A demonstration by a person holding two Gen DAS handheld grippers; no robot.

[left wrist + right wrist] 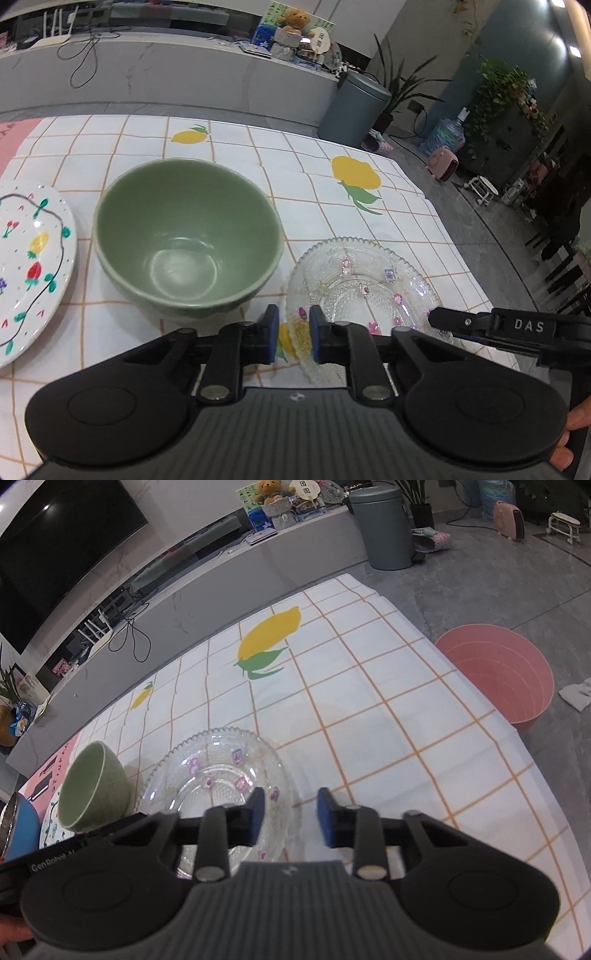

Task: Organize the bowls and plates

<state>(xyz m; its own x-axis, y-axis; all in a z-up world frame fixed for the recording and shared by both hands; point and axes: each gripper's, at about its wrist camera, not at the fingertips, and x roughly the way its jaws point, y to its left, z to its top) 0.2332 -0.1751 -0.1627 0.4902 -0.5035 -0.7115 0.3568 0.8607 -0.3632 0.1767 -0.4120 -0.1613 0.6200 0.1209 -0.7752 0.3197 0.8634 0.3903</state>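
A green bowl stands upright on the checked tablecloth, with a painted white plate to its left and a clear glass plate to its right. My left gripper hovers over the near-left rim of the glass plate, jaws narrowly apart, nothing clearly clamped. In the right wrist view the glass plate lies ahead-left, the green bowl beyond it. My right gripper is open; its left finger is over the plate's right rim, its right finger outside. It also shows in the left wrist view.
The tablecloth has lemon and corn prints. A pink bucket stands on the floor past the table's right edge. A grey bin and a marble counter lie beyond the far edge. A blue object sits far left.
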